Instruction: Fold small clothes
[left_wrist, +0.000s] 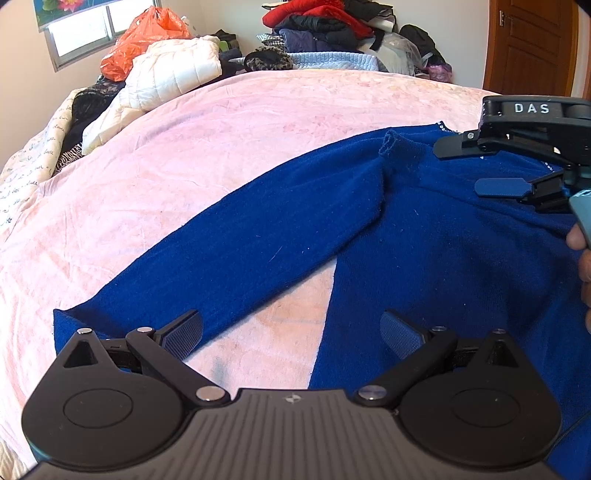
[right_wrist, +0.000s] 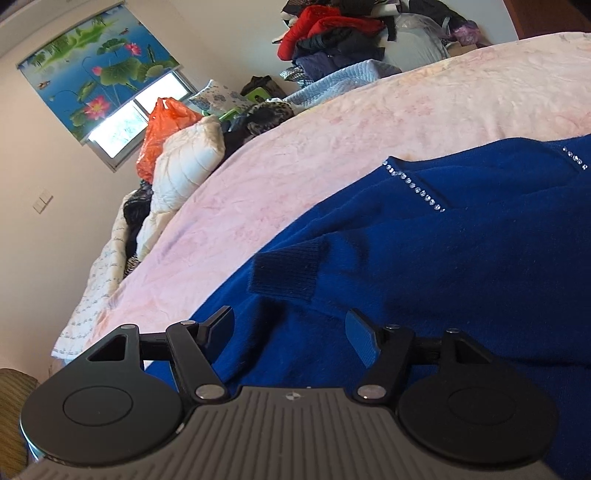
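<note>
A dark blue knit sweater (left_wrist: 424, 229) lies on the pink bedspread (left_wrist: 240, 129). One sleeve (left_wrist: 240, 254) stretches out to the lower left; its end lies by my left gripper's left finger. My left gripper (left_wrist: 291, 336) is open and empty, low over the gap between sleeve and body. My right gripper (left_wrist: 480, 166) shows at the right edge of the left wrist view, open above the sweater's upper part. In the right wrist view my right gripper (right_wrist: 290, 332) is open over the sweater (right_wrist: 443, 266), near a folded-in ribbed cuff (right_wrist: 288, 273). A rhinestone trim (right_wrist: 413, 184) runs near the neckline.
A white quilted jacket (left_wrist: 166, 74) and an orange plastic bag (left_wrist: 144, 40) lie at the bed's far left. A heap of red and dark clothes (left_wrist: 321, 26) stands beyond the bed. A wooden door (left_wrist: 532, 44) is at the far right. A window with a lotus blind (right_wrist: 99, 81) is on the left wall.
</note>
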